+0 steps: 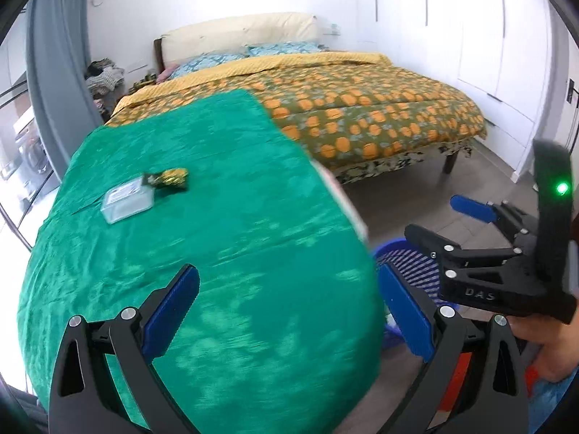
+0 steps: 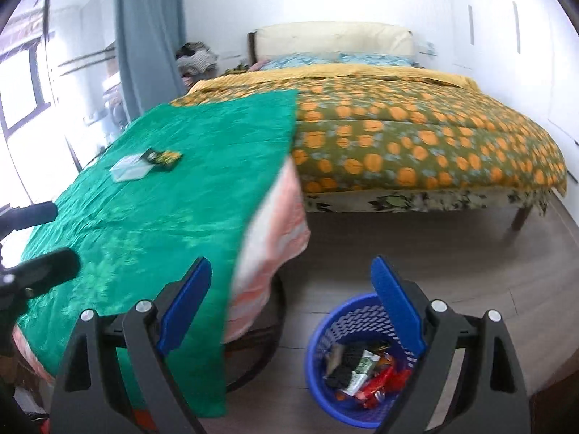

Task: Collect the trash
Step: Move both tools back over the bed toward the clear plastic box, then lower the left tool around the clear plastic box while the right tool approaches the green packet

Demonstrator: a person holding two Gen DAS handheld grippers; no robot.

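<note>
A green cloth covers the table (image 1: 217, 224), also in the right wrist view (image 2: 152, 209). On its far left lie a clear plastic box (image 1: 126, 200) (image 2: 131, 169) and a crumpled yellow-green wrapper (image 1: 169, 178) (image 2: 163, 157), touching each other. My left gripper (image 1: 289, 311) is open and empty over the table's near right edge. My right gripper (image 2: 293, 307) is open and empty above the floor, over the blue basket (image 2: 325, 354), which holds several wrappers. The right gripper also shows in the left wrist view (image 1: 438, 220), above the basket (image 1: 409, 256).
A bed with an orange-spotted quilt (image 2: 416, 137) stands behind the table. A striped pink cloth (image 2: 275, 235) hangs under the green one at the table's right side. White wardrobes (image 1: 506, 36) line the right wall. Grey curtain (image 2: 144, 36) and window at the left.
</note>
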